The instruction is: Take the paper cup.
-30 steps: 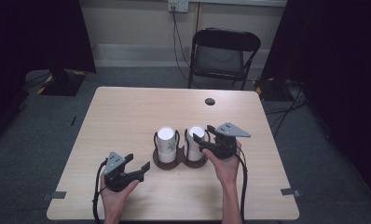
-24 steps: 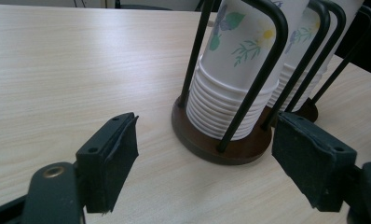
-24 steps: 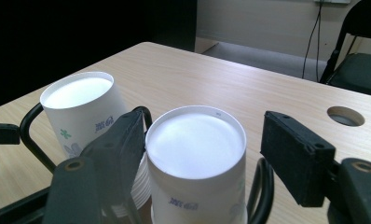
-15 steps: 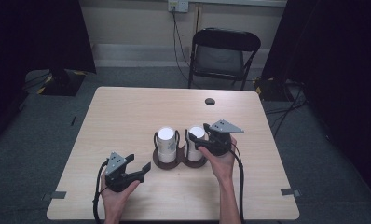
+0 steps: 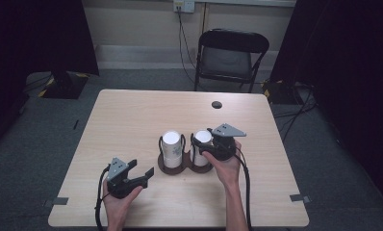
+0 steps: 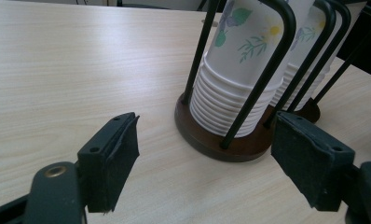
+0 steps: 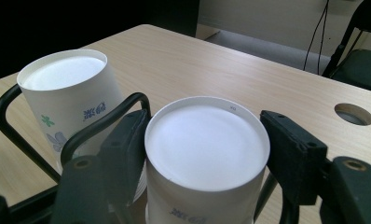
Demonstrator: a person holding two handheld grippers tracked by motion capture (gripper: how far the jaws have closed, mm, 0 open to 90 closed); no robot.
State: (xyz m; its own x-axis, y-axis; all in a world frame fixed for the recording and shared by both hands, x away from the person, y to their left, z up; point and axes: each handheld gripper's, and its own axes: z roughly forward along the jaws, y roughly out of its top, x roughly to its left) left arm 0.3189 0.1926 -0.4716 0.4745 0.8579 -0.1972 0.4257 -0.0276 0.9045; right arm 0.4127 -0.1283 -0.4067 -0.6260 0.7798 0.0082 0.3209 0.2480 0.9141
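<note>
Now two stacks of paper cups stand upside down in one dark holder (image 5: 172, 168) with a brown double base, near the middle of the table (image 5: 132, 115). The left stack (image 5: 171, 147) and the right stack (image 5: 201, 147) each sit inside black wire loops. In the left gripper view the cups show a printed pattern of leaves and flowers, and I count about ten rims at the bottom of the nearer stack (image 6: 235, 74).

The right gripper (image 7: 204, 154) is at the top of the right stack (image 7: 207, 158). Its two jaws stand on both sides of the top cup and have just been closing. The left pad seems to touch the cup's side; at the right pad I cannot tell if there is contact.

The left gripper (image 5: 132, 175) rests low near the table's front edge, beside the holder, and its two jaws are wide apart with nothing between them.

One round hole (image 5: 217, 104) is in the table top, and one black folding chair (image 5: 230, 57) stands behind the table.
</note>
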